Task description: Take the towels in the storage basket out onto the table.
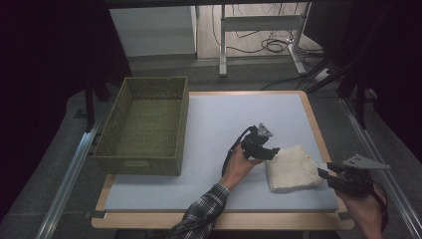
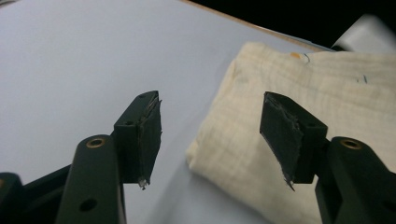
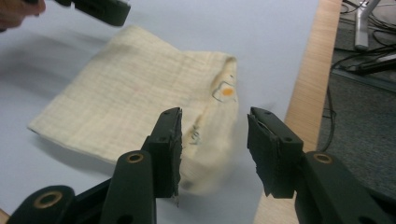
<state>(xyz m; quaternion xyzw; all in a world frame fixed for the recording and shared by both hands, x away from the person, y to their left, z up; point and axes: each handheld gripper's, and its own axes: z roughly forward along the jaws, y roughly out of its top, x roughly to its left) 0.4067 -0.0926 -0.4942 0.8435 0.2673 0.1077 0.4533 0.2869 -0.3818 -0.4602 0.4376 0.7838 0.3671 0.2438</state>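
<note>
Cloth (image 1: 292, 168) is lying folded between my grippers; left gripper (image 1: 268, 152) is hovering nearer, at its corner, right gripper (image 1: 324, 174) is flanking the opposite edge, both spread, pinching nothing.

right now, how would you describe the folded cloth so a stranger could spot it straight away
Find the pale blue mat covering the wooden table, then look to its near right corner. The folded cloth lies flat there, cream and softly crinkled. It is far from the green woven basket at the left and is the one soft thing.

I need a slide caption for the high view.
Two open grippers flank a folded cream cloth beside a green basket.
</note>
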